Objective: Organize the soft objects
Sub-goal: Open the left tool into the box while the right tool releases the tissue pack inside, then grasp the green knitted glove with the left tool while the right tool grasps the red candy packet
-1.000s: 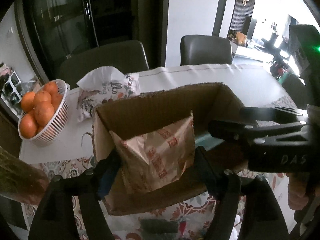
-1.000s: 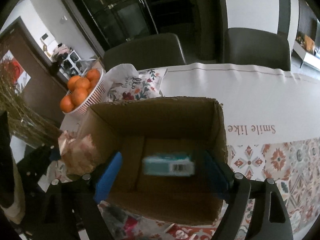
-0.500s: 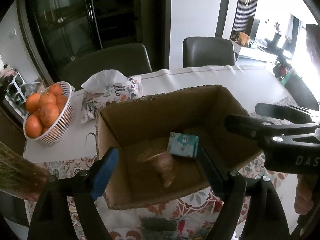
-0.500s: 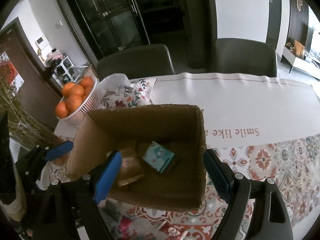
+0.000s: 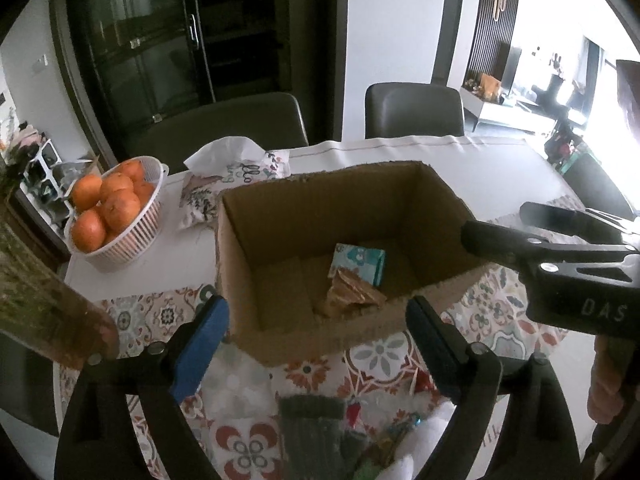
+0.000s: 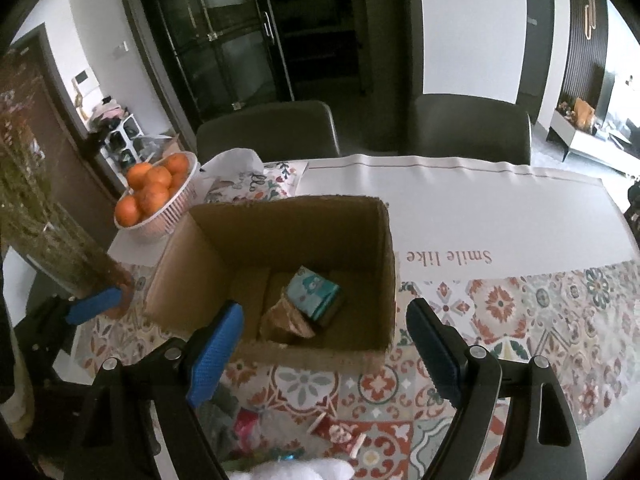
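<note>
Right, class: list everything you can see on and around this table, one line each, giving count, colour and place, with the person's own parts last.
Cardboard box: one, brown, open, mid-table.
Tissue pack: one, teal, inside the box.
Paper bag: one, tan, crumpled, inside the box beside the pack.
Basket: one, white, left of the box.
Oranges: several, orange, in the basket.
Tissue holder: one, floral, behind the box.
Tablecloth: one, white and patterned, covering the table.
Chairs: two, dark grey, far side.
Left gripper: one, black with blue pads, opening, nothing between.
Right gripper: one, same colours, open, empty.
</note>
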A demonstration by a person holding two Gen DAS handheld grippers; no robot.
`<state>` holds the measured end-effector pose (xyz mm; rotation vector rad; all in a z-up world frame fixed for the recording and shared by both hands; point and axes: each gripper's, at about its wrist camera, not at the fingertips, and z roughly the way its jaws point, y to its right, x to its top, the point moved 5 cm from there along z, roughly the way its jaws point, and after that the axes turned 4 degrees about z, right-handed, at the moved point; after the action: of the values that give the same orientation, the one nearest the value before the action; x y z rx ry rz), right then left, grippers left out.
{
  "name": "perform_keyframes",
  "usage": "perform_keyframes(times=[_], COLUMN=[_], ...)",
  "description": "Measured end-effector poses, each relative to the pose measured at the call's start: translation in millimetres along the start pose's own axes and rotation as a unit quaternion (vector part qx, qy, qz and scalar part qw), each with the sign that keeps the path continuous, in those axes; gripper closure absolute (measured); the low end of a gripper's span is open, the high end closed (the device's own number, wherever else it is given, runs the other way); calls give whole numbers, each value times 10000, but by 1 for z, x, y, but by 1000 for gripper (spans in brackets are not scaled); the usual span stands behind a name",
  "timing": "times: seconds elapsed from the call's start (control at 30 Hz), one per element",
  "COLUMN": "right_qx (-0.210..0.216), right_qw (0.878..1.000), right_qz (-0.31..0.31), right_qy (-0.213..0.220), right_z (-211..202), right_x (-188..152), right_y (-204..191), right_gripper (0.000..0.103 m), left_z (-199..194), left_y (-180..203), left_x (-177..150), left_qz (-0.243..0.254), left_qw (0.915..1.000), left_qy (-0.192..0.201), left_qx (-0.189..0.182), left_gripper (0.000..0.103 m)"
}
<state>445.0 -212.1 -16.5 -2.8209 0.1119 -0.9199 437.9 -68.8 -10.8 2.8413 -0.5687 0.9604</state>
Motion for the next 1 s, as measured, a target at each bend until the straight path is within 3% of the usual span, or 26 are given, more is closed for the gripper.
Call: perform_keyframes(times=[0.4, 1.0], right_qx=[-55, -94], right_qw=[9998, 9937], right_qz=[-67, -95], right_qy=[-170, -1111], right_z=[-13, 20], right_x=[-42, -101], right_y=[-4, -2], right_gripper=[18, 18], left_z=[-27, -11], left_y=[8, 24], left_x=[-42, -106], left_qz=[-58, -19], left_qw=[9999, 9937], left_qy=[-136, -1089], left_qx=[28, -248], left_gripper=[9, 10])
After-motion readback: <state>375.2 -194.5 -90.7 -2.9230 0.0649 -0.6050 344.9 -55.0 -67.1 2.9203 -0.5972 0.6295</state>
